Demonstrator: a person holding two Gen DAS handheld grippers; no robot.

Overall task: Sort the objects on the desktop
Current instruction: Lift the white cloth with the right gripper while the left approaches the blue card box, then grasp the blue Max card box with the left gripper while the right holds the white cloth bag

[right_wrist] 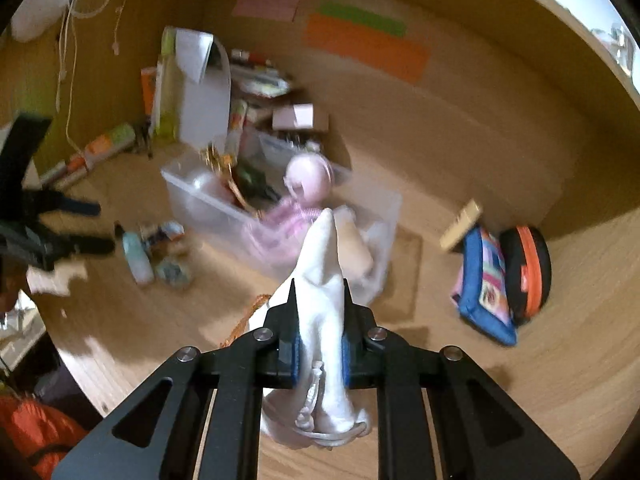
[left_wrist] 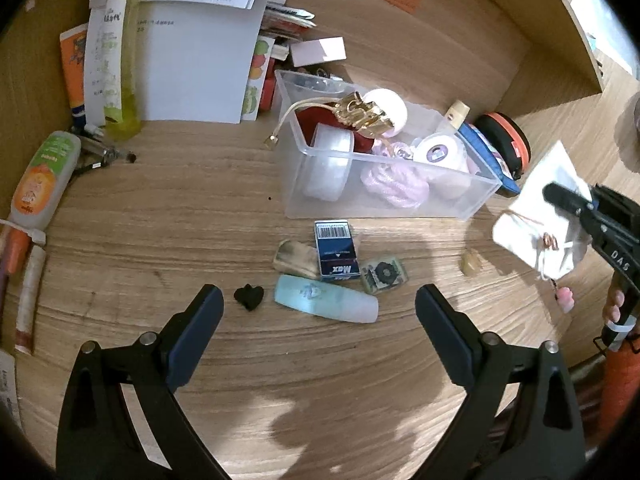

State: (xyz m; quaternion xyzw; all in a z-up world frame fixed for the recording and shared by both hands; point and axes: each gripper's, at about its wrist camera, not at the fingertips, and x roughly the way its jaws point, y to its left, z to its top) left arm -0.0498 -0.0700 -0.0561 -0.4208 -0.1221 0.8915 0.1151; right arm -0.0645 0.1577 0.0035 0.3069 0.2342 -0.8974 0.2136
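Note:
My right gripper (right_wrist: 320, 300) is shut on a white cloth pouch (right_wrist: 323, 280), lifted off the desk; the left wrist view shows the same white pouch (left_wrist: 536, 216) with its drawstring and a pink charm hanging at the right, pinched by the right gripper (left_wrist: 560, 200). A clear plastic bin (left_wrist: 472, 196) holds tape rolls, a pink cord, a gold chain and a white ball. My left gripper (left_wrist: 320, 304) stands open low over the desk. Just ahead of it lie a pale blue tube (left_wrist: 326, 298), a blue Max box (left_wrist: 335, 250), a black clip (left_wrist: 249, 297) and a small patterned block (left_wrist: 384, 274).
Papers (left_wrist: 200, 52), a green bottle (left_wrist: 120, 64) and tubes (left_wrist: 42, 184) crowd the back left. A blue pouch (right_wrist: 486, 284) and a black-and-orange round case (right_wrist: 528, 272) sit right of the bin (right_wrist: 224, 204). Wooden walls close the back and right.

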